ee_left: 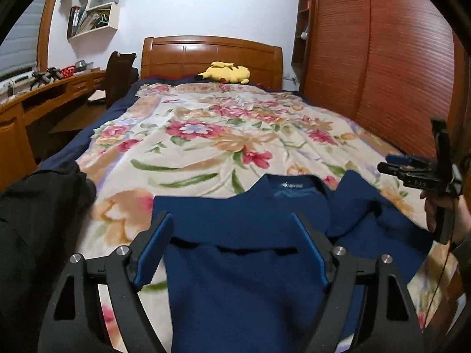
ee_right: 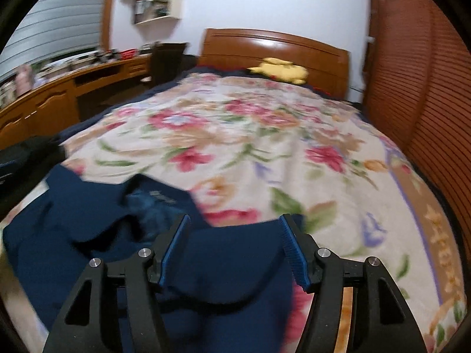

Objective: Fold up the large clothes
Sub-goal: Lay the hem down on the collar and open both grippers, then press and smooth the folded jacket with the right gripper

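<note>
A navy blue shirt (ee_left: 250, 264) lies partly folded on the floral blanket (ee_left: 206, 135) at the near end of the bed, its collar and label facing up. My left gripper (ee_left: 232, 220) is open just above the shirt's middle, holding nothing. My right gripper (ee_right: 234, 220) is open over the shirt's right part (ee_right: 229, 270) and holds nothing. The right gripper also shows at the right edge of the left wrist view (ee_left: 391, 164), held in a hand.
A black garment (ee_left: 41, 206) lies at the bed's left edge. A yellow plush toy (ee_left: 226, 72) sits by the wooden headboard (ee_left: 212, 53). A wooden desk (ee_left: 44, 97) with a chair runs along the left. A louvered wardrobe (ee_left: 382, 58) stands close on the right.
</note>
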Motion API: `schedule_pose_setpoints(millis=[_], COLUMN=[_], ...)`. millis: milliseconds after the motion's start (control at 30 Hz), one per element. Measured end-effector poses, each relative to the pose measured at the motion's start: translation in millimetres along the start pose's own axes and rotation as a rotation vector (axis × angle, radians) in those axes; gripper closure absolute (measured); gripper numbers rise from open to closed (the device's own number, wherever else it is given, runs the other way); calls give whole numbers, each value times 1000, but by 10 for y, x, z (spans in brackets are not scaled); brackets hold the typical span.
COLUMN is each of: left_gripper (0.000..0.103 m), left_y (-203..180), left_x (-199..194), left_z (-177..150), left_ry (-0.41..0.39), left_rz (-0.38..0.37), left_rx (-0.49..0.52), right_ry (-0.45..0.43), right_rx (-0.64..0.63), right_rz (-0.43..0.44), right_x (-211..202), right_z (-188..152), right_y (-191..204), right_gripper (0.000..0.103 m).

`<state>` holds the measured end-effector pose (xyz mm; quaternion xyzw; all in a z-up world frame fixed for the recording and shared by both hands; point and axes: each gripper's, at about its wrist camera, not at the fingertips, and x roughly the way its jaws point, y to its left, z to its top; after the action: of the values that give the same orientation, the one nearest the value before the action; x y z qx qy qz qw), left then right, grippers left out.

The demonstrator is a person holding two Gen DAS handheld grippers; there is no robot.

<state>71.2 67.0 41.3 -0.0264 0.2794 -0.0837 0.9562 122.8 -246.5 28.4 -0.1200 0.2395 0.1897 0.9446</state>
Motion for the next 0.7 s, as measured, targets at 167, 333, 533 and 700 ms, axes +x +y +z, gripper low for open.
schedule_pose_setpoints(millis=[167, 333, 533, 700], left_gripper=[22, 22, 22, 22], left_y=[20, 92, 210, 290], left_x=[-4, 53, 80, 62], left_z=[-120, -215, -239, -244], left_ry=[7, 25, 30, 30], left_rz=[-15, -17, 1, 0], left_rx=[1, 3, -1, -10], right_ry=[34, 93, 176, 233], right_rx=[-87, -159, -265, -363], right_rz=[129, 226, 302, 320], right_x=[19, 140, 392, 601], right_z=[-44, -78, -115, -96], right_y=[499, 815, 1110, 1284], right_gripper=[39, 39, 39, 39])
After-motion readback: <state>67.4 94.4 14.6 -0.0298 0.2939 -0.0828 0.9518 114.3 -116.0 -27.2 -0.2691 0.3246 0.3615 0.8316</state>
